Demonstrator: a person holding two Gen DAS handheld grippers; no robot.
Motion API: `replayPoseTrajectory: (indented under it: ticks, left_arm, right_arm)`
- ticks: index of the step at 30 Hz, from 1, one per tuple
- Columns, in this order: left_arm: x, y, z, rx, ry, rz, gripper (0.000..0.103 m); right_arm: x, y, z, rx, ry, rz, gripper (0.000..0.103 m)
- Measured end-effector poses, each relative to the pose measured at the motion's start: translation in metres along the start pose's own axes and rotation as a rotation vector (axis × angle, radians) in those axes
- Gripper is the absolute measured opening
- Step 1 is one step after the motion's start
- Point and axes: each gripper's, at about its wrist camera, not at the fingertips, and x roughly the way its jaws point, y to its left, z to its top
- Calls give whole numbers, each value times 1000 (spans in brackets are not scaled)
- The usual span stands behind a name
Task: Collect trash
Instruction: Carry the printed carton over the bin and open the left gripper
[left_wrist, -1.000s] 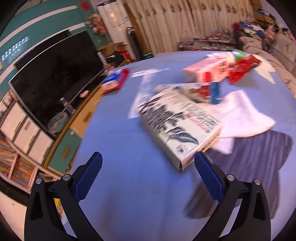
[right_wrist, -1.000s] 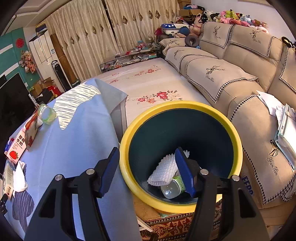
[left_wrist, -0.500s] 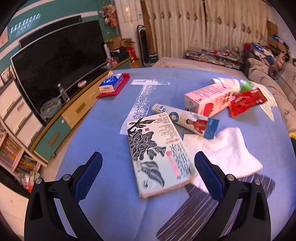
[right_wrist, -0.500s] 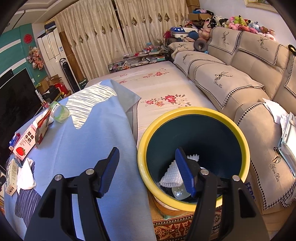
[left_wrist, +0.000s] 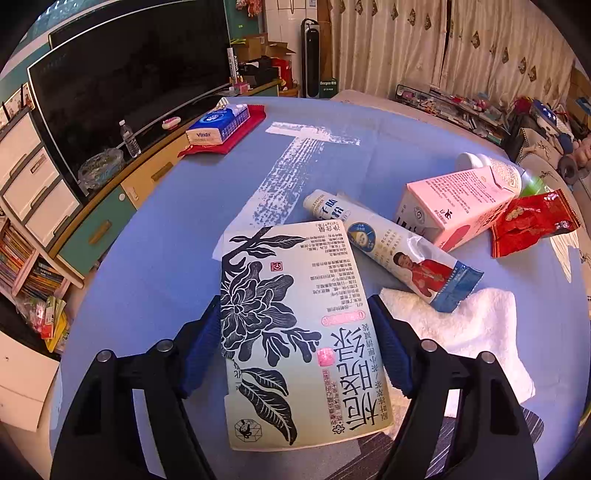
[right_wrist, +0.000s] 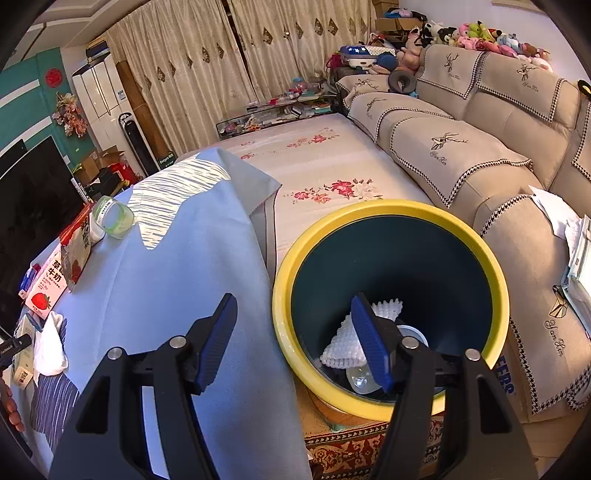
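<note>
A home living room: sofa, television, curtains, floral rug.

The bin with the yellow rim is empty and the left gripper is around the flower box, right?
Not quite. The bin isn't empty: the right wrist view shows a white cloth and a clear container at its bottom. The rest holds: in the left wrist view the left gripper, whose jaws have just been closing, has the flower box between them.
</note>
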Motion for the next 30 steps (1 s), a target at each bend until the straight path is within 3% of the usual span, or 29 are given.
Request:
replayPoseTrajectory:
  ticks: [8, 17, 23, 30]
  left_arm:
    - [-17, 13, -11, 21, -16, -42, 74]
    - [-102, 10, -40, 127, -111, -160, 74]
    - [-154, -41, -51, 248, -191, -290, 74]
    - [-182, -141, -63, 438, -187, -495, 74]
  right_arm:
    - [-7, -5, -4, 7, -8, 1, 61]
    - [-29, -20, -12, 27, -35, -9, 61]
    - [-48, -38, -16, 44, -66, -51, 62]
    - [-65, -76, -21, 91, -99, -117, 63]
